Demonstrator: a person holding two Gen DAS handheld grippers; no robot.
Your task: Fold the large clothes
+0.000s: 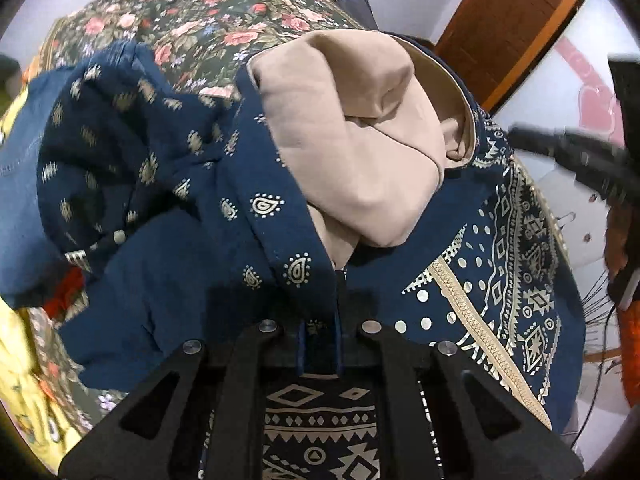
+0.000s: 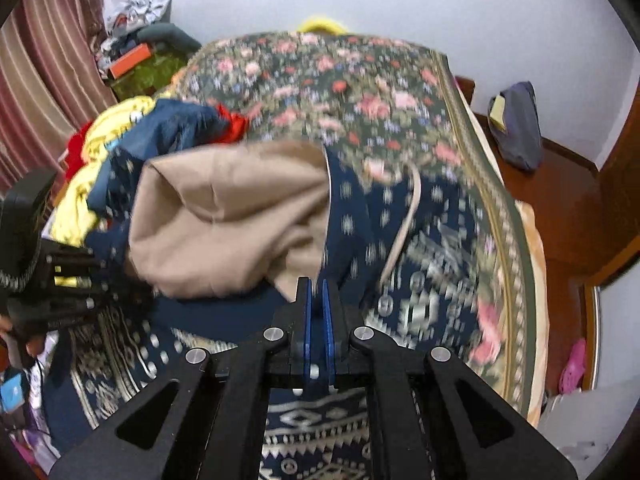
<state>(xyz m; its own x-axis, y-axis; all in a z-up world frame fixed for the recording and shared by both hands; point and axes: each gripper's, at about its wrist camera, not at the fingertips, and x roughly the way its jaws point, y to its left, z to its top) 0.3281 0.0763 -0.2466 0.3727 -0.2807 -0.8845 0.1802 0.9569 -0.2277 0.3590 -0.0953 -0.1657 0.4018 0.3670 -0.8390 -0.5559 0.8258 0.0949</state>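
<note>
Navy printed garment (image 1: 168,184), patterned with cream paisley and a geometric border and lined in beige (image 1: 360,152), lies across a bed covered by a floral bedspread (image 1: 208,12); it is partly lifted and doubled over itself, so that the beige lining shows on top. Left claw (image 1: 320,320): the jaws stand together, clamped on a navy edge of the garment that runs up and away from the fingertips. Right claw (image 2: 316,300): the jaws are likewise drawn together, with fabric apparently pinched between the blue pads (image 2: 307,320), though blur in the right wrist view makes the exact hold uncertain. A cream drawstring (image 2: 404,224) trails over the navy cloth beyond the right claw. A heap of other clothes (image 2: 120,136), yellow, red and blue, sits at the far left of the bed, close to the lifted portion. The step in hand is judged to be carrying a gripped edge across to form a fold. To do it well, both claws should travel level and together, keeping the edge taut between them, so that the panel lands square on the border print beneath; the fold should clear the neighbouring heap, and the drawstring is best tucked inside before release.
</note>
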